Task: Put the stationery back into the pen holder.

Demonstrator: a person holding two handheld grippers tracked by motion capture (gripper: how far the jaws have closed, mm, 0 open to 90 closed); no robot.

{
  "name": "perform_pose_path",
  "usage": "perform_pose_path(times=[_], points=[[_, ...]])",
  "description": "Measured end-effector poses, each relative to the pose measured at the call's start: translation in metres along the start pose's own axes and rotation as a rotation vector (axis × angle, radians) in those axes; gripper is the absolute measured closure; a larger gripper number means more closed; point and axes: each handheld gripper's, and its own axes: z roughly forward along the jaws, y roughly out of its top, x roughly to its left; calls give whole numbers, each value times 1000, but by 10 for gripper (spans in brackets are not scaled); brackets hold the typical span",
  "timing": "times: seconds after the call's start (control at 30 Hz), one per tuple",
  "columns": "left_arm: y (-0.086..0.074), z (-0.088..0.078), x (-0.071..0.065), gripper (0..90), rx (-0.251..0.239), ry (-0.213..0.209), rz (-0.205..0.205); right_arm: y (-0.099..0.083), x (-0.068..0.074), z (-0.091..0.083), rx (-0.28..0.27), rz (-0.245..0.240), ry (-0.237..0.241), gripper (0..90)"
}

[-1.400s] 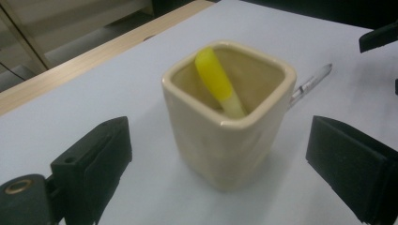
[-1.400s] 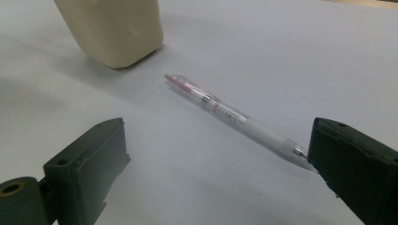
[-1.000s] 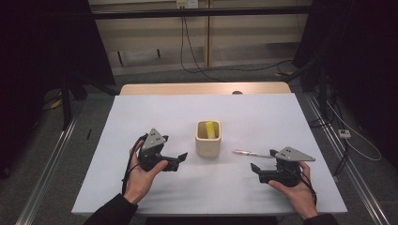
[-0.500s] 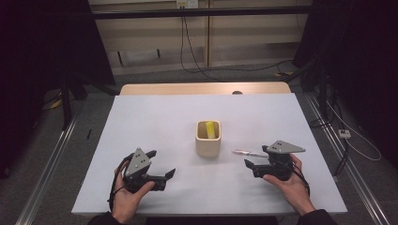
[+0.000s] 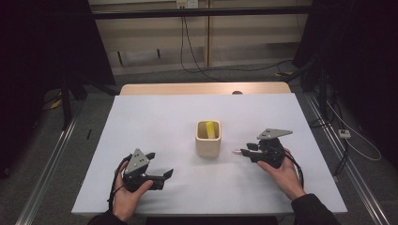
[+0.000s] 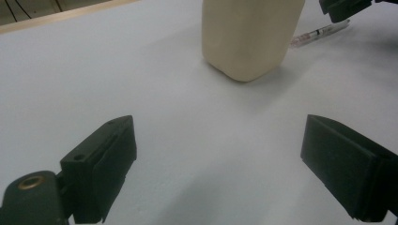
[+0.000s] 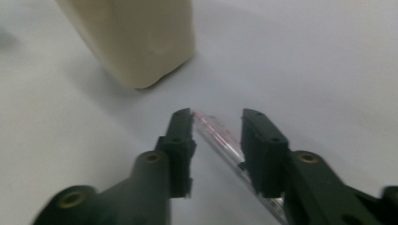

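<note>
Beside cup (image 5: pixel 208 145) | right hand-held gripper (image 7: pixel 217 140) closing around pen (image 7: pixel 220 140)

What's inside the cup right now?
The cup holds one yellow object leaning against its inner wall, seen in the high view. Its lower part and the cup's bottom are hidden by the walls, so anything else inside cannot be seen.

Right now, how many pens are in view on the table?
1. The pen lies on the table right of the cup, between the right tool's jaws. A yellow thing stands in the cup; whether it is a pen, or hides more, I cannot tell.
</note>
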Motion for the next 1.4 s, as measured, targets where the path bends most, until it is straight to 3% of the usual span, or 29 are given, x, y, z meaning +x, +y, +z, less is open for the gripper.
perform_pose_path(times=[0.13,0.2,0.3,0.8,1.17,1.4], points=[[1,-1,1,110,-7,-8,-2,7,0,7,15,-22,36,861],[1,-1,1,111,-14,-11,-10,7,0,9,8,-22,48,900],[0,-1,0,111,-13,-13,-12,4,2,14,41,-53,28,900],[0,0,-1,111,0,-26,0,-4,7,31,118,-95,21,900],[0,1,-1,111,7,-30,2,-3,2,35,99,-71,22,900],[0,1,-1,111,7,-34,10,1,-1,37,118,-96,27,900]])
